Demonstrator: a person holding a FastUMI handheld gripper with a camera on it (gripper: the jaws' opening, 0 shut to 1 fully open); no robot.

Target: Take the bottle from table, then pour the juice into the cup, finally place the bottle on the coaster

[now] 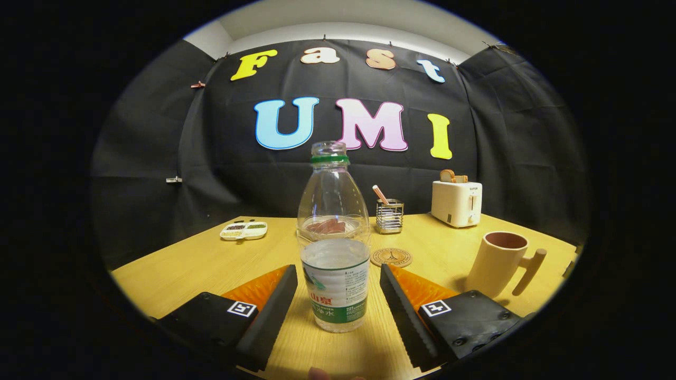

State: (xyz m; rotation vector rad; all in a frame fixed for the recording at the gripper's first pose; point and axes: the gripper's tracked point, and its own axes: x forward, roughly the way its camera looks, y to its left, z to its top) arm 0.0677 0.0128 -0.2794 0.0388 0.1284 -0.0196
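Observation:
A clear plastic bottle (335,248) with a green neck ring, no cap and a white-green label stands upright on the wooden table (200,264). It is partly filled with clear liquid. My gripper (338,287) is open, one finger on each side of the bottle's lower half, with gaps to both. A beige cup (499,262) with a stick-like handle stands to the right, beyond the right finger. A round cork coaster (391,257) lies on the table just behind the bottle, to its right.
A wire holder (390,216) with a pen stands behind the coaster. A cream toaster (457,202) with toast sits at the back right. A small white dish (243,230) with compartments lies at the back left. A shallow dish with reddish pieces (327,227) shows through the bottle.

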